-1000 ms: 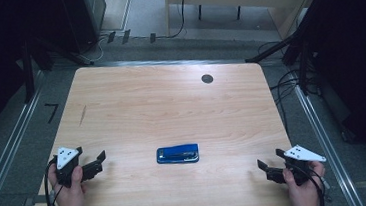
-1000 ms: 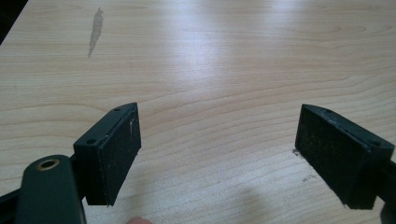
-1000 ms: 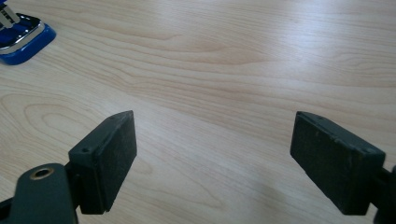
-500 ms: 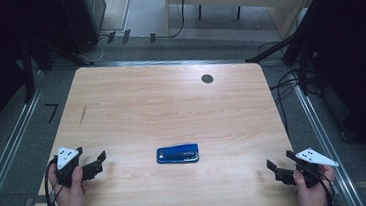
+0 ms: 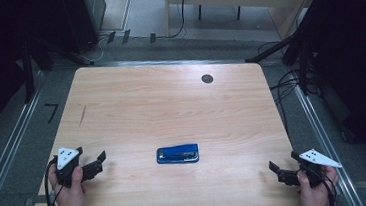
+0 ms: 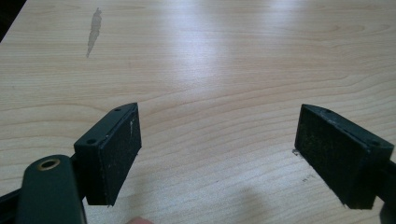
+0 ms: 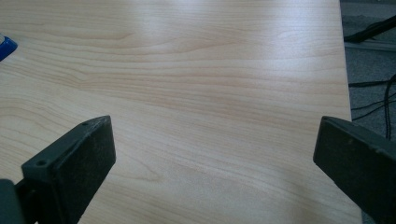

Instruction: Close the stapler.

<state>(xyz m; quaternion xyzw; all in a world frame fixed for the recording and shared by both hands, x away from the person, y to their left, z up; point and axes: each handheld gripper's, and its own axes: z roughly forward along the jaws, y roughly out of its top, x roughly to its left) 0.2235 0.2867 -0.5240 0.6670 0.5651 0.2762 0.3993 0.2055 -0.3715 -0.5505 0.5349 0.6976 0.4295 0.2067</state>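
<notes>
Blue stapler (image 5: 177, 154), closed, lying flat on pale wooden table (image 5: 171, 109), long axis running nine to three o'clock, toward six o'clock of table centre, untouched, well apart from both edges.

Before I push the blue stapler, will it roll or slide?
The stapler lies flat and long, so it probably slides on the smooth wooden table, not rolls. It looks stiff and likely rather heavy for its size.

A stapler (image 5: 177, 154) lies on the table (image 5: 171, 104), between both grippers.
</notes>
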